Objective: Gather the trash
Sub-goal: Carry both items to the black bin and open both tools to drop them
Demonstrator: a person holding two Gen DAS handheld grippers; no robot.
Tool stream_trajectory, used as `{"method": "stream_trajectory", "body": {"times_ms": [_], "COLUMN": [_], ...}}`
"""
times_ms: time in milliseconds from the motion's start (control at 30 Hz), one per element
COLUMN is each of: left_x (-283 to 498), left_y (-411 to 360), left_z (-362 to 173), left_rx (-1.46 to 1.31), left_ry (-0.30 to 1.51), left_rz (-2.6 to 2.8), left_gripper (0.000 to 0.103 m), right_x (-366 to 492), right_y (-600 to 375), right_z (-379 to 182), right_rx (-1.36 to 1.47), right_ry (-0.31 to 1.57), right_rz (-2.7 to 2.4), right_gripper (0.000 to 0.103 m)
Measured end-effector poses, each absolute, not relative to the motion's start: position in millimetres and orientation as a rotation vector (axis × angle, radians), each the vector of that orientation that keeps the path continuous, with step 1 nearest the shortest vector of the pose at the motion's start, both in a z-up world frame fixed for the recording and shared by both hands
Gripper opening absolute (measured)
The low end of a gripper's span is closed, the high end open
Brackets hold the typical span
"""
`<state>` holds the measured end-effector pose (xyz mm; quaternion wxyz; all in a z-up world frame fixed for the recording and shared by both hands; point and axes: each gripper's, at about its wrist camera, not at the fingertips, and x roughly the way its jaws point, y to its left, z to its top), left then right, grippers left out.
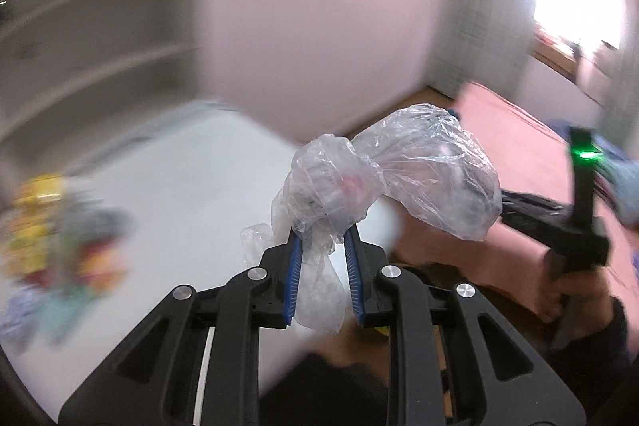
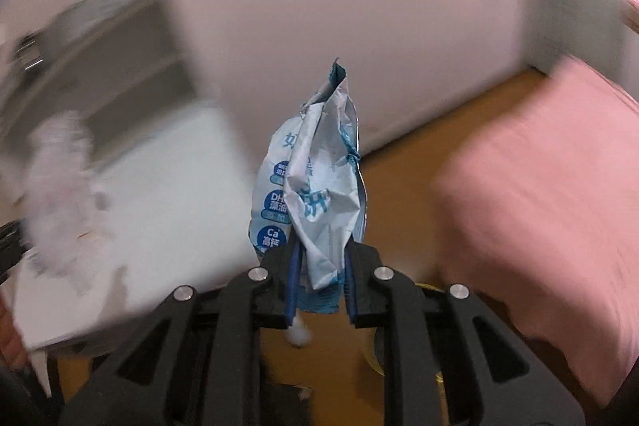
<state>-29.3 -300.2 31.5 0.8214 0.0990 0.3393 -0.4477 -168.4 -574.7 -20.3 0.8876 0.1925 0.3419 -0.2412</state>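
- Left wrist view, nearest: the left gripper (image 1: 321, 246) pinches a crumpled clear plastic bag (image 1: 383, 182) between its blue pads (image 1: 294, 266); the bag bulges up and to the right beyond the fingertips, with a loose tail hanging down between the fingers.
- Beyond it lies a white tabletop (image 1: 191, 194), whose far edge meets a pale wall (image 1: 319, 18); a smeared heap of yellow, red and teal wrappers (image 1: 60, 234) sits at the left, too blurred to identify.
- At right, the right gripper (image 1: 581, 222) is seen from the side over a pink bedspread (image 1: 519, 130); its fingers are cut off.
- Right wrist view, nearest: the right gripper (image 2: 319, 258) is pressed onto a creased white-and-blue snack packet (image 2: 315, 182), which stands upright above the fingertips.
- Behind the packet, a strip of orange-brown floor (image 2: 419, 162) runs between the white tabletop (image 2: 159, 186) and the pink bedspread (image 2: 539, 186), leaving open room there.
- A blurred clear mass (image 2: 60, 186) at left is unreadable.
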Motion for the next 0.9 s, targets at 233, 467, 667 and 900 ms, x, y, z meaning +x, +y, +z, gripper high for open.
{"method": "stream_trajectory", "body": {"times_ms": [233,467,667,900], "left_x": [-66,-58,-46,-46], "left_y": [-457,-534,-555,-573], "left_z": [-82,-220,-294,-319], "left_rx": [0.286,0.304,0.280,0.253], "left_ry": [0.962,1.204,1.327,1.417], "left_rz": [-1.138,-1.137,-1.123,-1.138], "left_gripper": [0.020,0.020,0.020,0.058], "right_x": [-226,-239,-224,-222], "right_y": [-669,-698,-703,-715], "right_z": [-129,-224,-264,-278], "right_rx": [0.541,0.678,0.738,0.774], "right_ry": [0.925,1.150,1.239,1.261], "right_rz": [-0.766,-0.767,-0.730,-0.716], "right_gripper": [0.018,0.018,0.018,0.018]}}
